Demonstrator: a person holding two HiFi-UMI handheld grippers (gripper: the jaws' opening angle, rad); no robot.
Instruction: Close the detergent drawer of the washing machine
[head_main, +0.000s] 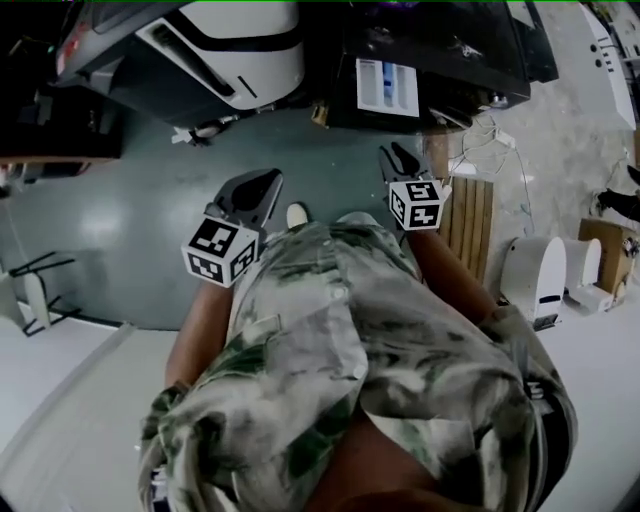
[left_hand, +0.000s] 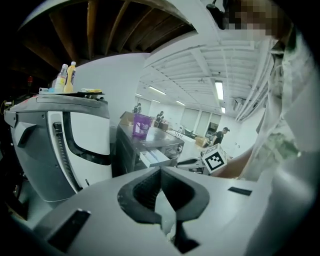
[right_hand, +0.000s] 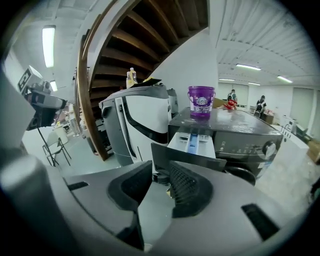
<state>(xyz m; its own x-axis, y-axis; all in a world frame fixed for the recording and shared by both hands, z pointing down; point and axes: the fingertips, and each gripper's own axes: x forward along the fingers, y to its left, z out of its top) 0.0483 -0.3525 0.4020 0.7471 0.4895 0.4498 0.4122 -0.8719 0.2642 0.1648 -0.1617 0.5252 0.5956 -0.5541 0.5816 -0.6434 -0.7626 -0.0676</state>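
Two hand-held grippers, both empty: right gripper (right_hand: 160, 172) jaws parted, left gripper (left_hand: 160, 171) jaw tips together. White plastic detergent drawer with blue insert (right_hand: 196, 141) stands pulled out of dark grey washing machine (right_hand: 250, 131), straight ahead of right gripper, not touched. Probably light, stiff, sliding on guides. No pinch needed: push flat on dark front panel (right_hand: 161, 154), centred, or drawer may skew and jam.

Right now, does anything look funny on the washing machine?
Yes. The detergent drawer sticks out of the front of the dark washing machine, below the purple bucket on top. It is pulled open, not flush with the panel.
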